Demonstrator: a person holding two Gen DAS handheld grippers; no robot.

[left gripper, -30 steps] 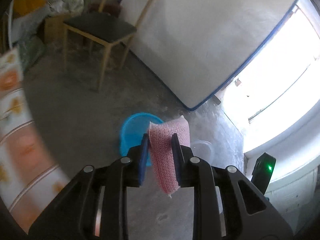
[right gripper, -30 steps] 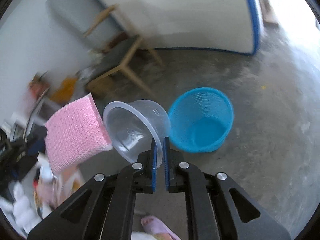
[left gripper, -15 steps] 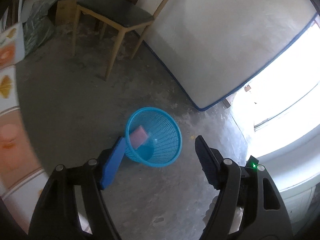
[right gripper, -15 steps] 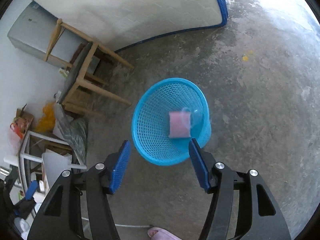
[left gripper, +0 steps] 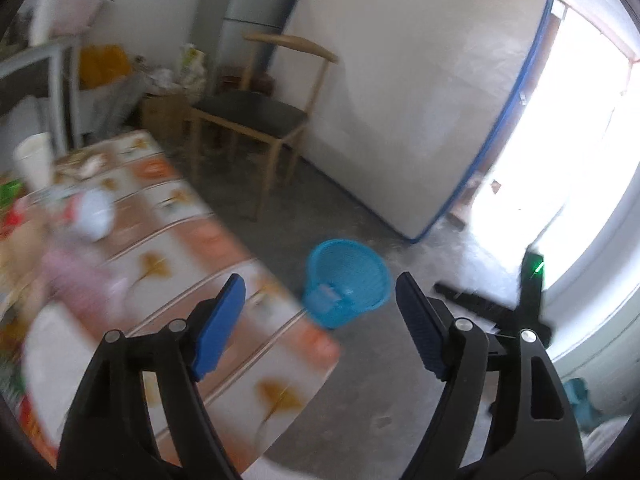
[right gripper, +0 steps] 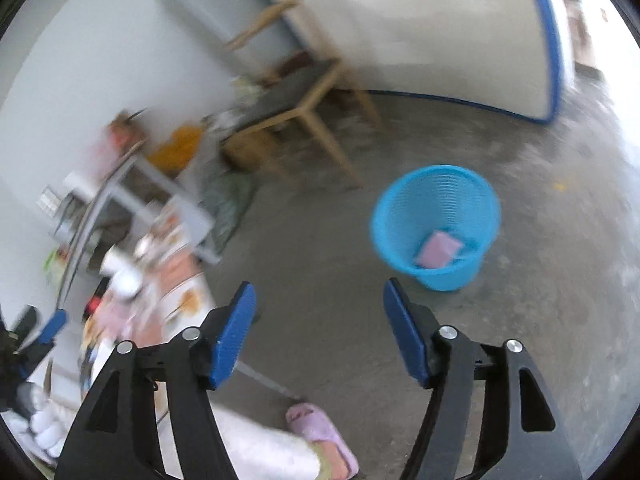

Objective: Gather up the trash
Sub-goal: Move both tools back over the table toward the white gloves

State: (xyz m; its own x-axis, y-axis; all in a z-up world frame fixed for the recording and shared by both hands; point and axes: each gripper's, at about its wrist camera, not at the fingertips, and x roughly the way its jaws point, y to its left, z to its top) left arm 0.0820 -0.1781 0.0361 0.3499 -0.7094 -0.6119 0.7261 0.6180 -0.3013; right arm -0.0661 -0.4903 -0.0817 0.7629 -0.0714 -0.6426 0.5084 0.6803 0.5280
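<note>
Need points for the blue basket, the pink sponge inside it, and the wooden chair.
blue mesh basket [right gripper: 384,216], right wrist view, on its left rim.
pink sponge [right gripper: 436,249], right wrist view, on its top face, lying in the basket.
wooden chair [left gripper: 252,110], left wrist view, on its dark seat.

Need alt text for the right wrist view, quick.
The right hand-held gripper, jaws opening and empty, points down at a concrete floor where a blue mesh basket holds a pink sponge. A wooden chair stands behind, blurred.

Grey concrete floor [right gripper: 320,240], wooden chair [left gripper: 256,116].
</note>
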